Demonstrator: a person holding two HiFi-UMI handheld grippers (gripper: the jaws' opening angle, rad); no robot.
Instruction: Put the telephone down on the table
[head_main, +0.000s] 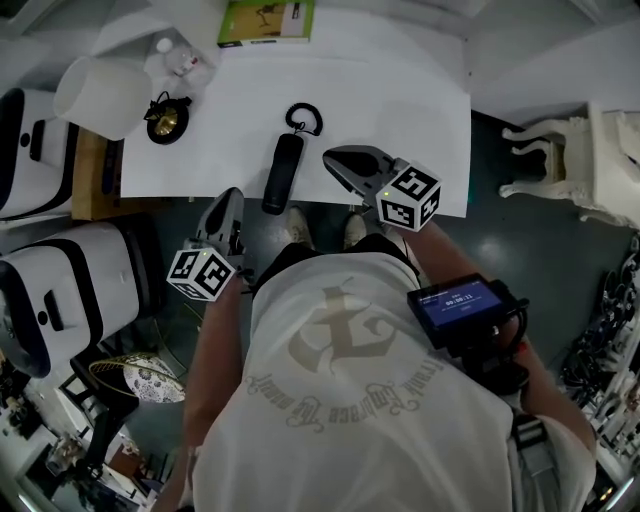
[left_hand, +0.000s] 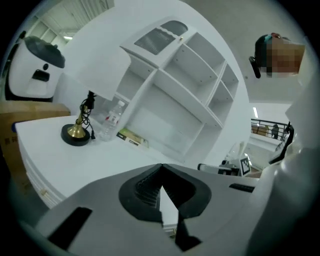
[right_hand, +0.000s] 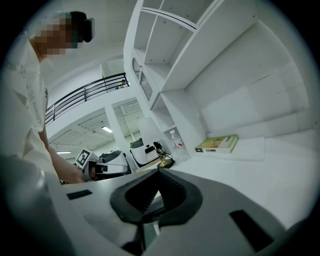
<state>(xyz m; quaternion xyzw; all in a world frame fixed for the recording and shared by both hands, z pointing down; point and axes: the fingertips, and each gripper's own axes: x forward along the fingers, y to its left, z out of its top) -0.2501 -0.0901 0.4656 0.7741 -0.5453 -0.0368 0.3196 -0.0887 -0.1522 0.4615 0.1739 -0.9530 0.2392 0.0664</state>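
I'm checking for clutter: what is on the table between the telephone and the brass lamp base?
Nothing. In the head view, the white table is bare between the telephone and the lamp base.

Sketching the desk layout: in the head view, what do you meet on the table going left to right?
From the left: white lampshade → brass lamp base → black telephone → right claw.

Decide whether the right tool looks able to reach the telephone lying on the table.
Probably yes: the right tool hovers close beside the telephone, near the edge of the table, with nothing lying between them.
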